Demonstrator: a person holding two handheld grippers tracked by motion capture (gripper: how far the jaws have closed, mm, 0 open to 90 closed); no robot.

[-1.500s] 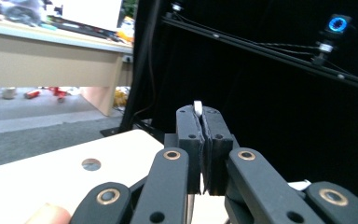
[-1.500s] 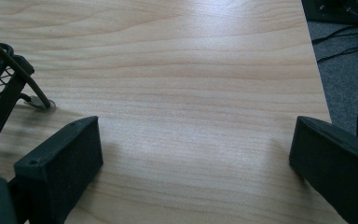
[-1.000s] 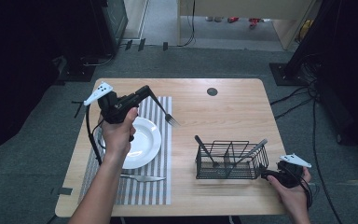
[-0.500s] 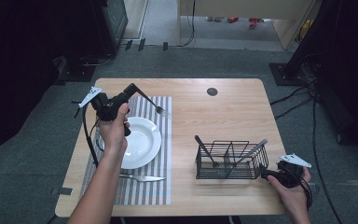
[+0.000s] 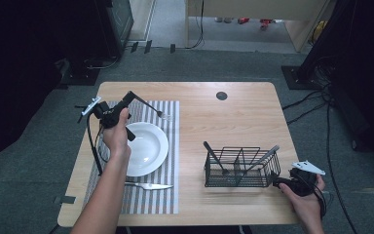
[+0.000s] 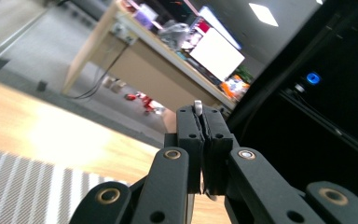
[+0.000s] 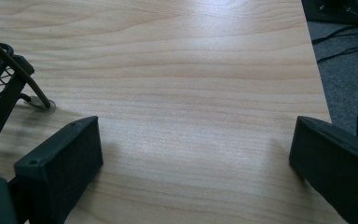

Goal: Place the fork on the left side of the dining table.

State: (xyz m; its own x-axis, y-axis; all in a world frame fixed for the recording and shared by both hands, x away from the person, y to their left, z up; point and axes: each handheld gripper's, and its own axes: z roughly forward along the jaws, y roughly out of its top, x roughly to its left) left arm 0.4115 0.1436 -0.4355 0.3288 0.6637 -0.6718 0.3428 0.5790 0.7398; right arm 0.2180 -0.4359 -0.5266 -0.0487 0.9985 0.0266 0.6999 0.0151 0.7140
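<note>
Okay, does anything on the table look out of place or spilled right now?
Nothing spilled or damaged. The plate sits on the striped mat with a knife in front of it; the fork is in the left gripper, above the mat. The black wire basket stands upright.

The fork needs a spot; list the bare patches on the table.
Bare wood lies between the striped placemat and the black wire caddy, and across the far edge around the dark round grommet. The white plate and table knife crowd the mat.
</note>
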